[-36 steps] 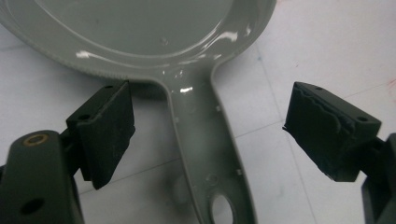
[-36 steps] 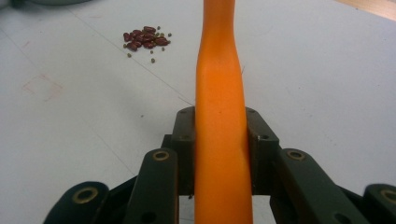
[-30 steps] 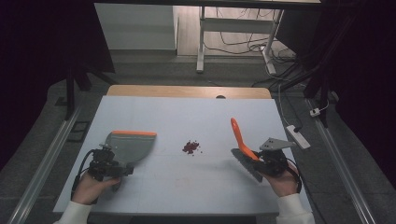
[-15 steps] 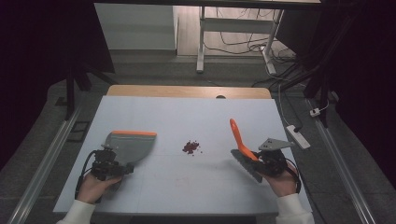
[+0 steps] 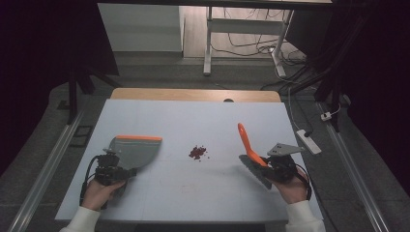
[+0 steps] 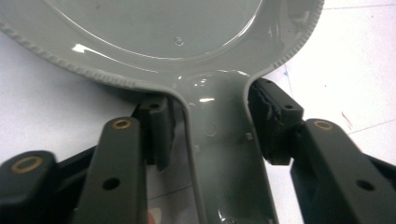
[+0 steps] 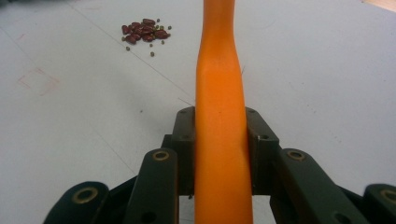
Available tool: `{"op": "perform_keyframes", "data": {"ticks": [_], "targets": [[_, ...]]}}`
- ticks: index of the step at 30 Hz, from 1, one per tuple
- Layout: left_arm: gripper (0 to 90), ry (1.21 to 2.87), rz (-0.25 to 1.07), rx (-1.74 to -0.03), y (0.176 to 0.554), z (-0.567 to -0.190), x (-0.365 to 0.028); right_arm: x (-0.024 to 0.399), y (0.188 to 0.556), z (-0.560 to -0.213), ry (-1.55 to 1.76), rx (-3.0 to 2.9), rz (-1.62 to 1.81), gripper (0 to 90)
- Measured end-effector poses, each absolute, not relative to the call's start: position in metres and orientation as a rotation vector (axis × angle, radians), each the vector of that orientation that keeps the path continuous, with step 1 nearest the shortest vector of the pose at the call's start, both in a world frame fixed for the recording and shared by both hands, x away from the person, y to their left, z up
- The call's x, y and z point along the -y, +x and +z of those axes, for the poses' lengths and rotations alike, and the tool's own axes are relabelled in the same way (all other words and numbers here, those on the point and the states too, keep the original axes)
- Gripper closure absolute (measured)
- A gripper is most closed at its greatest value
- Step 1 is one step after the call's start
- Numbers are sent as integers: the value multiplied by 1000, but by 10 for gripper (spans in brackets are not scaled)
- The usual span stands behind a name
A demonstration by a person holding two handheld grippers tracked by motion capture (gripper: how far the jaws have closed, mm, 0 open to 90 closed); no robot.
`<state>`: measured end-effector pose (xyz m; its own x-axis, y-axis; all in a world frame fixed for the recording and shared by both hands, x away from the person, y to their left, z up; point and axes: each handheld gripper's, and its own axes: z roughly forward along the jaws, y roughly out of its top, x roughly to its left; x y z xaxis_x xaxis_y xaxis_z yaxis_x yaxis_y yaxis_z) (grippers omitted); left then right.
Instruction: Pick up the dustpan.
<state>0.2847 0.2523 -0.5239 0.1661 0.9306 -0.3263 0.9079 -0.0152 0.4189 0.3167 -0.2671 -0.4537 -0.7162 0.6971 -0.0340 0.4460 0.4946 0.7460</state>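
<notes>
A grey dustpan point(image 5: 135, 149) with an orange lip lies flat on the white table at the left. My left gripper point(image 5: 126, 170) is shut on its handle; in the left gripper view the handle point(image 6: 219, 154) runs between the two pads point(image 6: 273, 116), and the pan point(image 6: 163, 28) spreads out ahead. At the right, my right gripper point(image 5: 263, 164) is shut on an orange brush handle point(image 5: 244, 140) that tilts up and away, with grey bristles point(image 5: 252, 170) low by the jaws. The right gripper view has the handle point(image 7: 218, 84) clamped upright. A small pile of dark red beans point(image 5: 197, 152) point(image 7: 144, 30) lies between dustpan and brush.
The white table top point(image 5: 193, 116) ends in a wooden strip point(image 5: 193, 94) at the back. A white power strip point(image 5: 307, 141) lies off the table's right edge. Metal rails point(image 5: 53, 159) run along the floor on both sides.
</notes>
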Motion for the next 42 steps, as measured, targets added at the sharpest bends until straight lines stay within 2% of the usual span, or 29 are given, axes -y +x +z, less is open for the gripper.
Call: {"op": "perform_keyframes", "data": {"ticks": [8, 17, 27, 42], "targets": [[610, 1875, 38, -1753, 285, -524, -258, 269, 317, -453, 964, -2404, 1065, 700], [615, 1878, 30, -1717, 284, -524, -262, 269, 317, -453, 966, -2399, 1068, 700], [615, 1860, 82, -1658, 282, -520, -268, 271, 317, -452, 970, -2392, 1070, 700], [615, 1830, 89, -1518, 285, -514, -270, 272, 313, -449, 983, -2359, 1100, 701]]}}
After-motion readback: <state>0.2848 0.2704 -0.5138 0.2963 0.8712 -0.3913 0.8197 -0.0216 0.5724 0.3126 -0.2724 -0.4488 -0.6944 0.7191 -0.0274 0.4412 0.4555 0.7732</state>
